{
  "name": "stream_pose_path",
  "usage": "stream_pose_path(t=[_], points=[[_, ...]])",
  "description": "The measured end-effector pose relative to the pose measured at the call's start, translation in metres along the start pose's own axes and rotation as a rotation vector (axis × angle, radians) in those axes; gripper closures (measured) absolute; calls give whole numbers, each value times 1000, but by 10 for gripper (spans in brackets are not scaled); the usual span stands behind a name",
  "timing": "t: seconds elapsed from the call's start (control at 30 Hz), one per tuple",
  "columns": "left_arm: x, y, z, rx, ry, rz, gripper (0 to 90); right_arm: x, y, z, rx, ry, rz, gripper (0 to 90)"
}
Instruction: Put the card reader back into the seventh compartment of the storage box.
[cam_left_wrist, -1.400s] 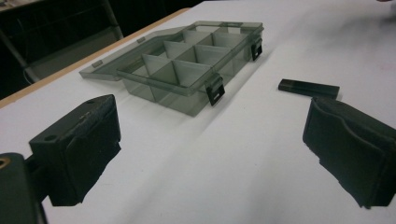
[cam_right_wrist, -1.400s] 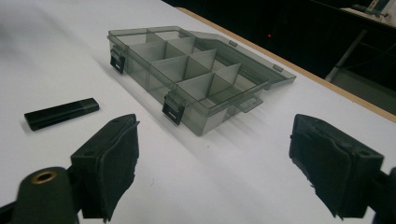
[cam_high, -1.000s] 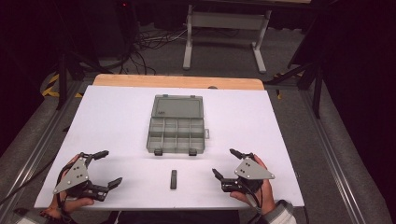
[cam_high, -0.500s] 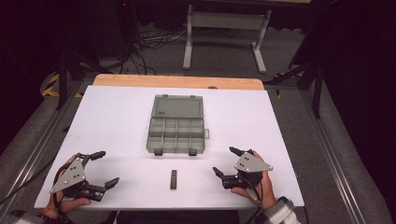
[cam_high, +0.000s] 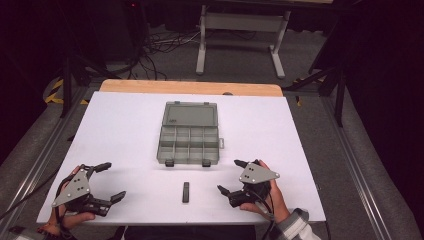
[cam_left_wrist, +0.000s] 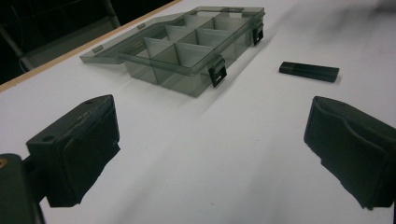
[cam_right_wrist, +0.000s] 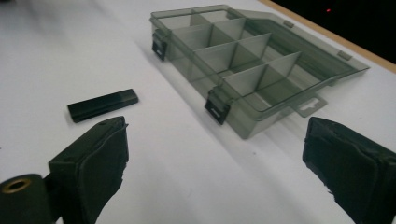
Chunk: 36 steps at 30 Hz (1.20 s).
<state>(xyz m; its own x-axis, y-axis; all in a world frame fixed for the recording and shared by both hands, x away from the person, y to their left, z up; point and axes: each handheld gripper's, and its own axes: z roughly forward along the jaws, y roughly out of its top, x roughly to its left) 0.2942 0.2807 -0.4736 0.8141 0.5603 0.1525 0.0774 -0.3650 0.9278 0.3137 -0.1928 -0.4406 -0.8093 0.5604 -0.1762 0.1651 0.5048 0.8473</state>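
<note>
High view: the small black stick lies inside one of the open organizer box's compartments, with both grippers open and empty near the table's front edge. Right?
Not quite. The small black stick lies on the bare white table, in front of the organizer box, as the high view shows. The left gripper and right gripper are open and empty.

We can read no text, label, brand, number or sign anywhere in these pictures. The clear compartment box (cam_high: 189, 139) bears no lettering that we can make out, on its open lid or on its walls, and its black latches are plain. The small black stick (cam_high: 186, 192) lying on the white bench (cam_high: 125, 130) shows a smooth dark surface with no marking legible to us, even in the closer gripper views. The grey plates on top of the two tools carry nothing we can read. The yellow and black striping on the floor at the far left is a pattern, not writing.
</note>
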Motion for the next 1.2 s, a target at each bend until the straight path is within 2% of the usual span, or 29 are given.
stream_pose_path(t=[0.1,0.23,0.47,0.53,0.57,0.67,0.87,1.1,1.2], points=[[0,0,1,9,-3,3,41,4,2,5,12,34,-12,82],[0,0,1,9,-10,-2,40,15,11,22,52,118,-35,87],[-1,-1,4,25,-22,5,40,36,25,61,154,257,-120,80],[-1,-1,4,25,-22,5,40,38,27,67,166,273,-132,80],[-1,-1,4,24,-22,3,40,44,30,80,196,304,-165,81],[-1,-2,4,27,-26,1,41,48,31,92,230,326,-191,84],[-2,-2,4,28,-31,6,41,47,32,108,260,357,-208,117],[-1,-2,4,25,-37,4,43,41,32,115,256,398,-191,139],[-2,-2,3,24,-37,5,43,37,31,117,252,431,-177,166]])
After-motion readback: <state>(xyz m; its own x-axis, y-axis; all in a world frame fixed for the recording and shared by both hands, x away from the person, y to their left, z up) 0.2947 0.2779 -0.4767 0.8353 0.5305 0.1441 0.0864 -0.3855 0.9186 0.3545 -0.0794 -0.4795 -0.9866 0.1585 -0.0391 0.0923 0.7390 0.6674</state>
